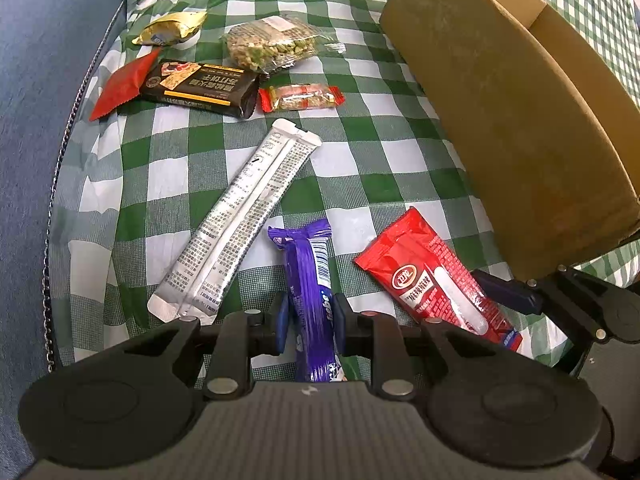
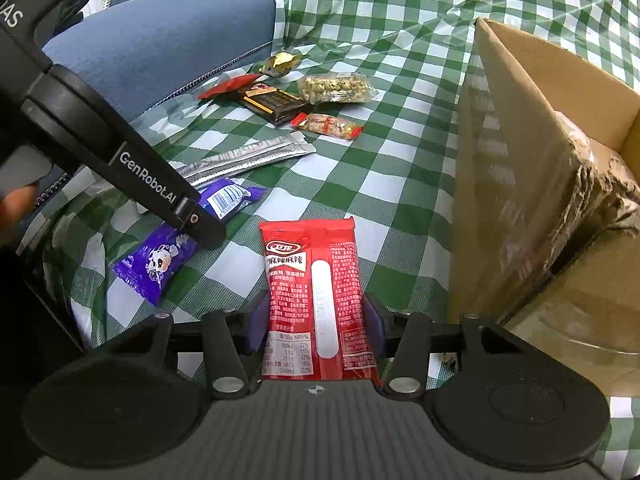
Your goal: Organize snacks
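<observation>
A purple snack bar [image 1: 310, 276] lies on the green checked cloth [image 1: 380, 152], and my left gripper [image 1: 310, 320] is shut on its near half, blue pads pressing both sides. A red snack packet [image 2: 316, 280] lies flat to its right. My right gripper [image 2: 316, 328] is shut on it, the pads touching its long edges. In the left wrist view the red packet [image 1: 436, 276] has one right finger [image 1: 508, 294] at its edge. In the right wrist view a left finger [image 2: 196, 222] comes down onto the purple bar [image 2: 160, 260].
An open cardboard box [image 1: 500, 120] [image 2: 520, 200] stands on the right. Farther off lie a long silver packet [image 1: 240, 224], a black biscuit pack [image 1: 200, 88], a small red sachet [image 1: 124, 84], a gold wrapper [image 1: 172, 28], a clear nut bag [image 1: 272, 42] and a red-ended bar [image 1: 302, 98]. A blue cushion [image 2: 160, 40] borders the left.
</observation>
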A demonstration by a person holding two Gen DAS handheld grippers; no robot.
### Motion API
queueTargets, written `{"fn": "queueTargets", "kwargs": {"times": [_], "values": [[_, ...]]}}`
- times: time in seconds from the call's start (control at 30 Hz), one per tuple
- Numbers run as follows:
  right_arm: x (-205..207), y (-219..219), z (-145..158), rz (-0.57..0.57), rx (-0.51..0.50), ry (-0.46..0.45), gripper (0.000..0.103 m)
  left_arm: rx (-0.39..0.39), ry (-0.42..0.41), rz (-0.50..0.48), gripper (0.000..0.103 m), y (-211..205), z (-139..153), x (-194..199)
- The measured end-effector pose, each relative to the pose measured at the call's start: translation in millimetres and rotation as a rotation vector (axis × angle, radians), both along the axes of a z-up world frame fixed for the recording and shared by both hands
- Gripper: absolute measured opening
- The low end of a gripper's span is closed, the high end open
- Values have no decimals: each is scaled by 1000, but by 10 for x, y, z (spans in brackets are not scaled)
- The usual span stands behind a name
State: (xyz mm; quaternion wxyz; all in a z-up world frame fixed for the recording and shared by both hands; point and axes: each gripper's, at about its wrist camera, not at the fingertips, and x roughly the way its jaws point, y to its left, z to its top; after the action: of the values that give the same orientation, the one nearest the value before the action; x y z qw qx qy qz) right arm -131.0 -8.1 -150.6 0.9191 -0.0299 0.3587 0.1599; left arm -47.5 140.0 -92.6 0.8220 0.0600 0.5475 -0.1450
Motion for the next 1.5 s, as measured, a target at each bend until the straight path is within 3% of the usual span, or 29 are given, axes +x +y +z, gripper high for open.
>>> {"fn": "queueTargets", "kwargs": {"times": [0.23, 0.33, 1.0, 1.23, 1.5], "values": [[-8, -8, -2, 1, 12, -4, 51, 21, -8, -15, 25, -36, 0, -11], [-25, -13, 17, -1, 18, -14, 50, 23, -24, -19, 16, -40, 21, -22], [-393, -40, 376, 29, -2, -197, 49, -210, -346, 108, 15, 377, 524, -396], [-562, -263, 801, 8, 74, -322, 49, -259, -407, 123, 15, 433, 596, -470], [-674, -956, 1346, -67, 138, -514, 49, -270, -438, 126, 15, 439, 620, -538]]}}
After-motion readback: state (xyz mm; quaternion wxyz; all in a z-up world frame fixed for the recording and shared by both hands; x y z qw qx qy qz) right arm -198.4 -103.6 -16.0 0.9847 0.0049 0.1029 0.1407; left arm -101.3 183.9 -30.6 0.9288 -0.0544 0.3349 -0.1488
